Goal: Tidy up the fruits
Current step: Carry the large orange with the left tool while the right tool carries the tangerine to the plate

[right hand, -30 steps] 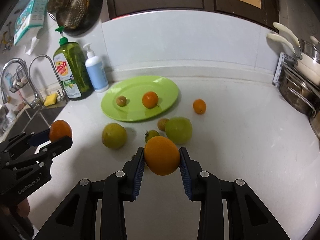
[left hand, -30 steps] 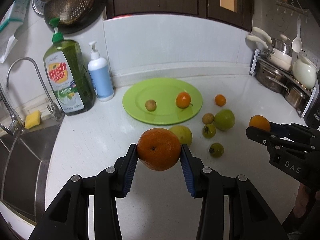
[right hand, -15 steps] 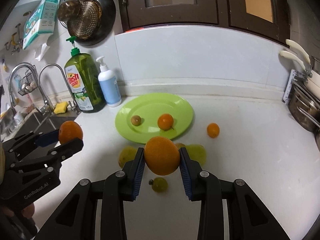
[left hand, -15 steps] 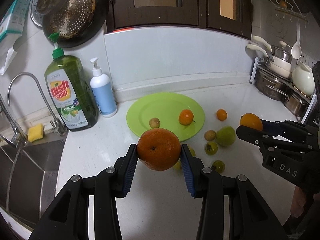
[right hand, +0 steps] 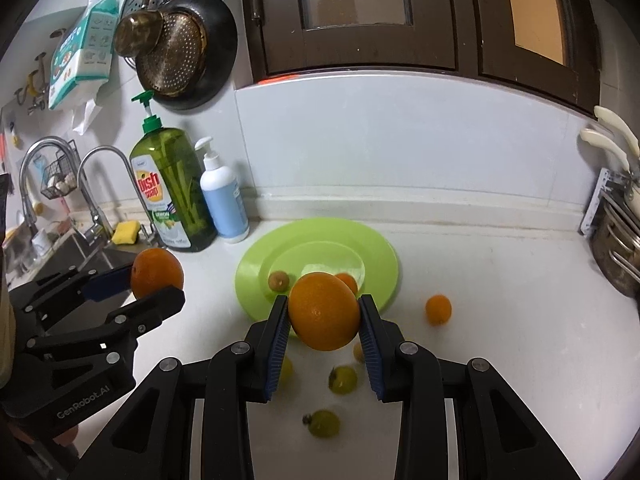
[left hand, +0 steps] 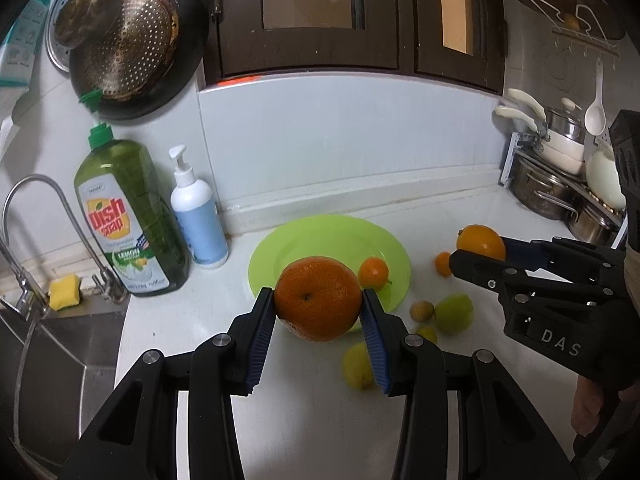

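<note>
My left gripper (left hand: 318,306) is shut on a large dark orange (left hand: 318,298), held in the air in front of the green plate (left hand: 320,240). My right gripper (right hand: 324,314) is shut on a lighter orange (right hand: 324,310), also held above the counter near the plate (right hand: 380,268). Each gripper shows in the other's view, the right (left hand: 476,250) and the left (right hand: 156,276). A small orange (left hand: 373,273) and a small brown fruit (right hand: 278,280) lie on the plate. Loose fruits lie on the counter: a small orange (right hand: 438,309), a green fruit (left hand: 454,312) and small green ones (right hand: 324,423).
A green dish soap bottle (left hand: 128,216) and a white pump bottle (left hand: 198,216) stand left of the plate by the back wall. The sink with its tap (left hand: 48,216) and a yellow sponge (left hand: 64,290) is at far left. Pots on a rack (left hand: 560,184) stand at right.
Both grippers have risen and moved back from the counter with their oranges still held. The plate and loose fruits now sit lower and farther off in both views.
</note>
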### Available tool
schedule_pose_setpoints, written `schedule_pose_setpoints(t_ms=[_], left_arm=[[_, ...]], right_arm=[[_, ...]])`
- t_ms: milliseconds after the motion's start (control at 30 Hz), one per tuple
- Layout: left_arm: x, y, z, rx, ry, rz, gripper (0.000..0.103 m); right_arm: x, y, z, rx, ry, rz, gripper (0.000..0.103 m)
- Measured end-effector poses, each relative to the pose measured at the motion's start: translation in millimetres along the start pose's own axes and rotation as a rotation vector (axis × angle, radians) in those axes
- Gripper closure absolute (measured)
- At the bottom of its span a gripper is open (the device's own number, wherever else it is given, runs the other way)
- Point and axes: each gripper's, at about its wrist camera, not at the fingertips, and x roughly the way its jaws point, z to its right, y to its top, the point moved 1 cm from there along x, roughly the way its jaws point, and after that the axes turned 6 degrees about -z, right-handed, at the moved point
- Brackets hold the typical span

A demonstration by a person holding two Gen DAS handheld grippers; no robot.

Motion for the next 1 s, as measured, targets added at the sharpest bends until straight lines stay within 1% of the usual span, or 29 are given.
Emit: schedule_pose_setpoints(t_ms=[200, 267, 433, 633, 1000], left_arm=[[11.0, 20.0, -2.9, 0.01, 0.005, 0.014, 0.061], [15.2, 26.5, -4.0, 0.015, 0.01, 0.019, 0.061], [29.5, 41.6, -6.5, 0.019, 0.008, 0.016, 0.061], [51.2, 57.1, -10.4, 0.019, 0.004, -0.004, 0.061], [98.5, 78.6, -19.7, 0.011, -0.013, -0.054, 0.061]], right_arm=[[13.6, 18.2, 5.7, 0.003, 0.018, -0.012, 0.068], [19.0, 24.8, 6.6, -0.003, 0.011, -0.015, 0.068], [33.4, 42.2, 11.3, -0.003, 0.028, -0.029, 0.068], [56.5, 61.2, 13.7, -0.017, 0.034, -0.056, 0.068], [104.0, 79.9, 25.7, -0.008, 0.05, -0.126, 0.068]])
